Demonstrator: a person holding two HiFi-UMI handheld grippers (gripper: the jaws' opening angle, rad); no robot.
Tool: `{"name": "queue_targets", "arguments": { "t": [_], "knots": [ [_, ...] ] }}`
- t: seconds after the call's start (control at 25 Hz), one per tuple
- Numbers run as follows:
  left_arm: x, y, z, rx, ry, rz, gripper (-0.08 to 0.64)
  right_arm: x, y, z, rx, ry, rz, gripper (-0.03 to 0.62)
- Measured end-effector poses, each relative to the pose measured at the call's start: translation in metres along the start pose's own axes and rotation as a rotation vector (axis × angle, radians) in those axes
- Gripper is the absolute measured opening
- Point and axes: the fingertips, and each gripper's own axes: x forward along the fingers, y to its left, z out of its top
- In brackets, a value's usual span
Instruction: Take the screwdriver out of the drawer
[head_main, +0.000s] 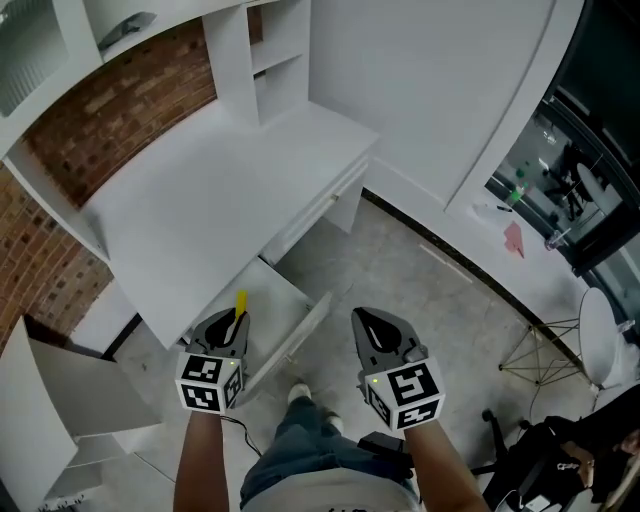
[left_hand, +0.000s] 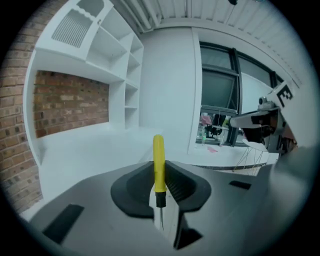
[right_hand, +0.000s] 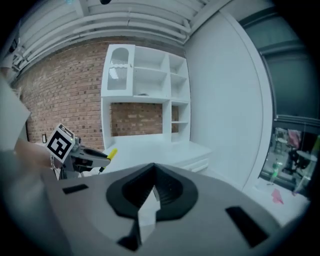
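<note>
Screwdriver (left_hand: 158, 161) between left tongs (head_main: 233, 324)

White desk (head_main: 220, 190) with shelved hutch (head_main: 270, 60), set against a brick wall (head_main: 110, 100). One drawer (head_main: 300, 335) under the desktop, standing open. Left gripper (head_main: 232, 320) over the drawer, jaws clamped on a yellow-handled screwdriver (head_main: 240, 303), with the handle pointing away from the person. Right gripper (head_main: 368, 320) alongside, over grey floor (head_main: 420, 290), jaws together, nothing between them. White chair (head_main: 600, 340) at the right edge.

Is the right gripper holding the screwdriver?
No, the yellow screwdriver sits clamped in the left gripper, and the right gripper is shut on nothing.
</note>
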Motion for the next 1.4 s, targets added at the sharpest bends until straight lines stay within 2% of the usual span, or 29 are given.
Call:
{"name": "queue_targets", "arguments": {
  "t": [0.28, 0.52, 0.64, 0.96, 1.12, 1.4],
  "knots": [
    [-0.056, -0.008, 0.073, -0.002, -0.217, 0.048, 0.074, -0.026, 0.009, 0.054, -0.042, -0.147, -0.014, 0.009],
    [-0.094, -0.014, 0.13, 0.069, -0.394, 0.081, 0.074, -0.035, 0.026, 0.098, -0.1, -0.261, 0.011, 0.009],
    [-0.109, -0.018, 0.147, 0.088, -0.477, 0.094, 0.074, -0.038, 0.032, 0.11, -0.126, -0.295, 0.016, 0.009],
    [-0.127, -0.019, 0.164, 0.119, -0.547, 0.115, 0.074, -0.043, 0.033, 0.128, -0.149, -0.342, -0.002, 0.009],
    [-0.134, -0.025, 0.173, 0.121, -0.59, 0.093, 0.074, -0.045, 0.03, 0.131, -0.157, -0.338, -0.008, 0.009],
    [-0.138, -0.028, 0.175, 0.151, -0.597, 0.102, 0.074, -0.044, 0.032, 0.131, -0.152, -0.353, -0.007, 0.009]
  ]
}}
